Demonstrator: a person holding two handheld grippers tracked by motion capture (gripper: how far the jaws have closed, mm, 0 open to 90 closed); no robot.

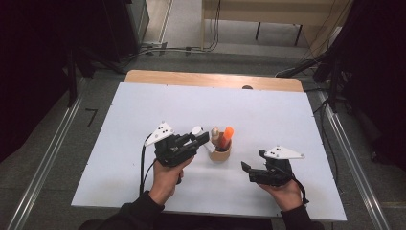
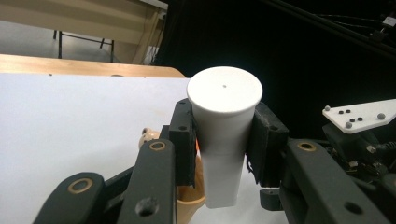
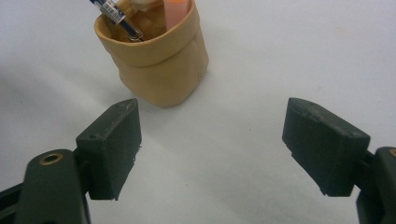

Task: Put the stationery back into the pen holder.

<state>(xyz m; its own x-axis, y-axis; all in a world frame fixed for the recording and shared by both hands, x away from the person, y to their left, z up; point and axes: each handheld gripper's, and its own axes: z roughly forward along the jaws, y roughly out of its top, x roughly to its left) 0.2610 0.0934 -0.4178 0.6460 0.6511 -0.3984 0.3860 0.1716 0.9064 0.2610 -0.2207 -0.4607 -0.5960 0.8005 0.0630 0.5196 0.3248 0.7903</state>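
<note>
Left gripper (image 1: 203, 136) is clamped on a white tapered tube (image 2: 224, 135) held just beside the tan holder (image 1: 221, 153) mid-table, while right gripper (image 3: 212, 149) rests nearby with jaws wide apart, gripping nothing.

The tall white tapered plastic tube (image 2: 224, 135), clamped between the left gripper (image 2: 224, 154) pads, blocks most of the tan rolled-rim paper pot (image 2: 189, 200). In the right gripper view that pot's contents run off the top edge: an orange stick (image 3: 176, 11) and a blue pen (image 3: 114, 14), both cut short.
</note>
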